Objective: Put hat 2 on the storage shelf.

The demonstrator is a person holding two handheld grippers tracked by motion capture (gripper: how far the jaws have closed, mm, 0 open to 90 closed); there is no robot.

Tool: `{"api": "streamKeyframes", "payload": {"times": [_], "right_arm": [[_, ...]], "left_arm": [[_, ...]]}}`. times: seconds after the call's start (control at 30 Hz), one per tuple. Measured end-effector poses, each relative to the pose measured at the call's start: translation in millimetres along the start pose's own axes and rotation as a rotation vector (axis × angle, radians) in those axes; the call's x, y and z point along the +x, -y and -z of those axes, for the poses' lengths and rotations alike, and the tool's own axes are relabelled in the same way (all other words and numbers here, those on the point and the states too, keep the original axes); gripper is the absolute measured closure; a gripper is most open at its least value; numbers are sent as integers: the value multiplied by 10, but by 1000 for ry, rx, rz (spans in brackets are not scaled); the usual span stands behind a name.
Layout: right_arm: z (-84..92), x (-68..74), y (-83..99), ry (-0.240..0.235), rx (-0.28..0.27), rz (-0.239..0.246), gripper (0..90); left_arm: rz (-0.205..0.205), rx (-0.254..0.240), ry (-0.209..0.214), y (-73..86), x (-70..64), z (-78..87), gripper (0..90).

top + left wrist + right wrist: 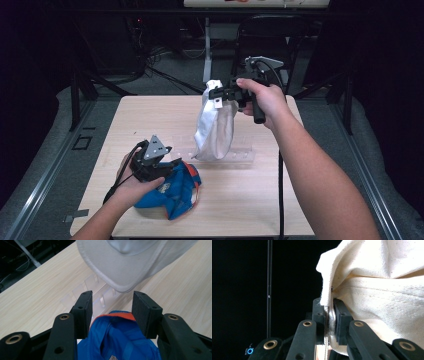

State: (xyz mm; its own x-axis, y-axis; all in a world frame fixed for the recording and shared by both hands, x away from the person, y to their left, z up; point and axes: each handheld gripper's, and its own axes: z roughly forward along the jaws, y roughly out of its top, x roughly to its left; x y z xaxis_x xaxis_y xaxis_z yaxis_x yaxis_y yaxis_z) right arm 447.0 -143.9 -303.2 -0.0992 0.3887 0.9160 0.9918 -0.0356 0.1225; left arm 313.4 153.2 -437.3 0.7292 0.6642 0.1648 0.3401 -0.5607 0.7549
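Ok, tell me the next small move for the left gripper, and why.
Probably ease the left gripper down and close it on the blue cap. Its jaws stand apart with the cap's orange-edged rim between them, pads not yet pressing. The right gripper is already shut on the white cap, held up above the clear rack.

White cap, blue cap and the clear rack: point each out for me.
white cap [215,125], high view, on its hanging crown.
blue cap [117,340], left gripper view, on its blue inside.
clear rack [240,156], high view, on its right end.
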Motion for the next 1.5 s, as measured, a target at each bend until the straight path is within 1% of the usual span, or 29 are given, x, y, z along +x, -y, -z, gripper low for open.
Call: {"api": "streamKeyframes", "payload": {"times": [0.13, 0.23, 0.27, 0.3, 0.33, 0.4, 0.47, 0.5, 0.57, 0.6, 0.67, 0.7, 0.8, 0.83, 0.9, 0.93, 1.0, 1.03, 1.07, 1.2, 1.23, 1.3, 1.33, 1.4, 1.5], "right_arm": [[-34, -10, -39, 7, 0, -4, 818], [-75, -35, -84, 6, -3, -6, 818], [-75, -35, -84, 6, -3, -6, 818], [-97, -46, -106, 5, -5, -10, 818], [-107, -47, -111, 5, -8, -14, 818], [-112, -51, -121, 6, -4, -13, 817], [-133, -56, -140, 5, -7, -14, 818], [-142, -59, -147, 5, -11, -15, 818], [-154, -67, -160, 5, -14, -18, 818], [-170, -71, -168, 5, -20, -21, 818], [-175, -73, -171, 5, -20, -22, 817], [-181, -74, -175, 5, -17, -21, 818], [-222, -66, -181, 3, -17, -21, 818], [-238, -62, -183, 4, -17, -21, 818], [-248, -60, -184, 4, -16, -20, 818], [-258, -61, -184, 4, -17, -19, 817], [-295, -54, -180, 7, -15, -17, 818], [-295, -54, -180, 7, -15, -17, 818], [-320, -48, -175, 7, -8, -14, 818], [-374, -39, -167, 13, -3, -16, 818], [-384, -40, -166, 11, -2, -15, 818], [-393, -41, -165, 11, -2, -15, 818], [-410, -39, -165, 15, 0, -15, 818], [-419, -39, -165, 15, -1, -16, 818], [-438, -44, -172, 14, 7, -13, 817]], "left_arm": [[-9, 6, 7, -29, -26, -35, 515], [-21, 30, 14, -46, -61, -103, 513], [-21, 30, 14, -46, -61, -103, 513], [-31, 36, 20, -55, -77, -130, 513], [-39, 41, 19, -61, -86, -146, 513], [-41, 46, 20, -68, -91, -165, 514], [-53, 62, 4, -83, -93, -223, 523], [-53, 66, 1, -87, -91, -250, 538], [-50, 84, 9, -100, -80, -296, 559], [-48, 91, 13, -113, -80, -335, 560], [-46, 89, 15, -120, -84, -354, 559], [-39, 85, 21, -137, -94, -380, 557], [-31, 90, 28, -182, -116, -421, 532], [-31, 95, 21, -198, -127, -444, 534], [-31, 105, 19, -207, -126, -462, 583], [-23, 116, 28, -209, -114, -483, 583], [-16, 132, 31, -195, -87, -503, 689], [-16, 132, 31, -195, -87, -503, 723], [-7, 132, 19, -173, -67, -503, 781], [5, 128, 12, -138, -31, -503, 825], [13, 124, 16, -116, -4, -504, 827], [18, 125, 18, -103, 5, -504, 827], [16, 125, 27, -89, 16, -495, 823], [17, 121, 25, -82, 9, -492, 817], [11, 128, 28, -78, 5, -487, 829]]}}
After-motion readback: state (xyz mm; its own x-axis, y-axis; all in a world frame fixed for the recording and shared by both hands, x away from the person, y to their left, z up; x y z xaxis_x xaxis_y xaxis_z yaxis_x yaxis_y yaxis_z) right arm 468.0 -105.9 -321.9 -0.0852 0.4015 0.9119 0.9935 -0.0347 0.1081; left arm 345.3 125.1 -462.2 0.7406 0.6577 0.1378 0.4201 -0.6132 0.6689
